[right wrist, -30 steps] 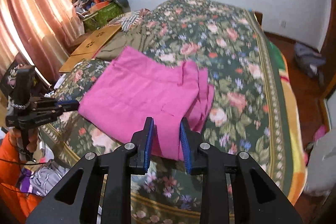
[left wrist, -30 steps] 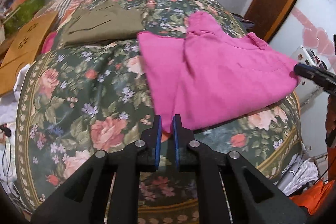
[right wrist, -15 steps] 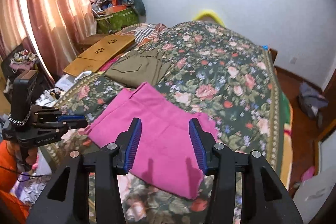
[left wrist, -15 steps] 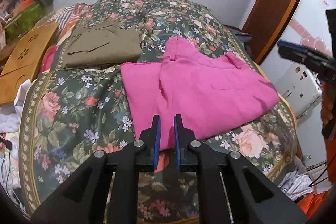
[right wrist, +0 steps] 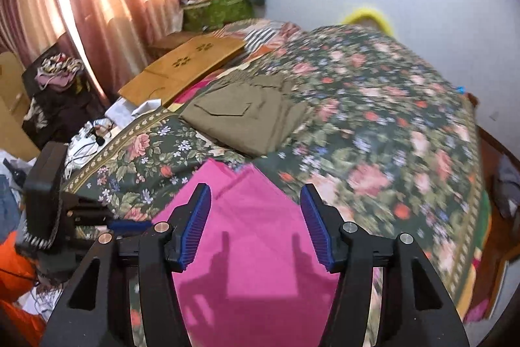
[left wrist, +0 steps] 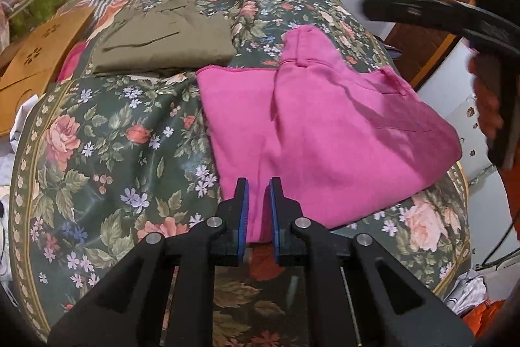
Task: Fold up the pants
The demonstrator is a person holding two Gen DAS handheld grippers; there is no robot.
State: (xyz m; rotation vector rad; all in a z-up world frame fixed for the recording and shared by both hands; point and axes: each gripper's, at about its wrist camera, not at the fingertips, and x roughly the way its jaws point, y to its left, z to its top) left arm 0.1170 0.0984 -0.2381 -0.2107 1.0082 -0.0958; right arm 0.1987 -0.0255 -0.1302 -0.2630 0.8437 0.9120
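Flowery bed with folded pink pants lying on top.
Left gripper fingers nearly together, holding nothing; right gripper fingers just opened wide over the pants.

We see the left tongs nearly closed over the near edge of the folded pink pants on the floral bed; whether they pinch cloth we cannot tell. Folded olive pants lie beyond, apart. The right tongs hang blurred at upper right.
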